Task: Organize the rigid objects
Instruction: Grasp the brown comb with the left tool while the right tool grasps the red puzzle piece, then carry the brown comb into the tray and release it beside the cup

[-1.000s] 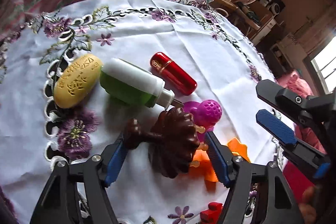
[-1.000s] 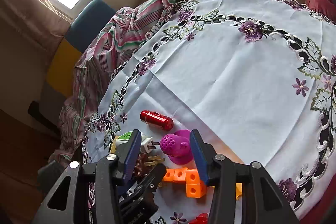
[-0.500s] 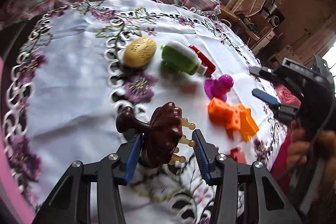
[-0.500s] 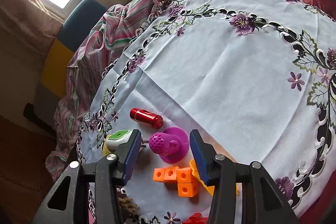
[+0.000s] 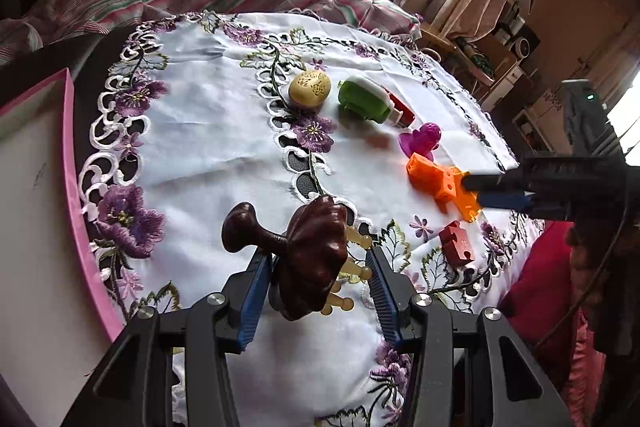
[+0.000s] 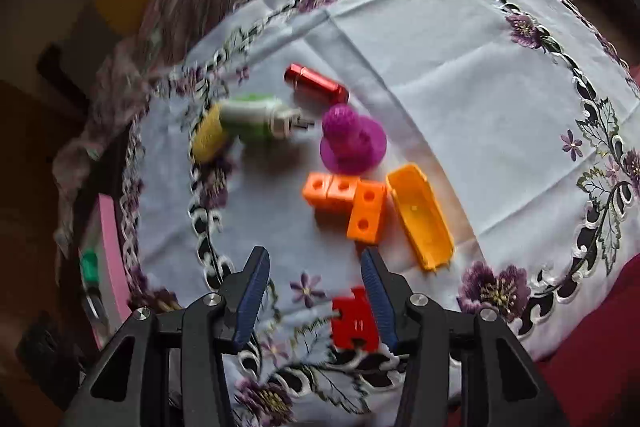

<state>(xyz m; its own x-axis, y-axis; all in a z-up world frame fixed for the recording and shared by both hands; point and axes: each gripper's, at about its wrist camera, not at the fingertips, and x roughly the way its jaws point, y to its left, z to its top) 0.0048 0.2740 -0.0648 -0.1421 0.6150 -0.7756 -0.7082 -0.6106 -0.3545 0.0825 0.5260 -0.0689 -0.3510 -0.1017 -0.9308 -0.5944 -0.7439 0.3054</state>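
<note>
Centrally, the left gripper (image 5: 316, 287), its jaws recently narrowed, clamps one brown wooden massager (image 5: 308, 255) above the embroidered tablecloth (image 5: 208, 131); its knobbed handle points up-left, its pegs right. On the cloth lie one yellow soap (image 5: 310, 89), one green bottle (image 5: 364, 101), one red tube (image 6: 316, 85), one purple stopper (image 6: 352, 141), orange blocks (image 6: 346, 201) and one red piece (image 6: 354, 323). Compared with a second ago, a pink tray (image 5: 76, 187) now appears left. The right gripper (image 6: 316, 297) stands partly open, empty.
</note>
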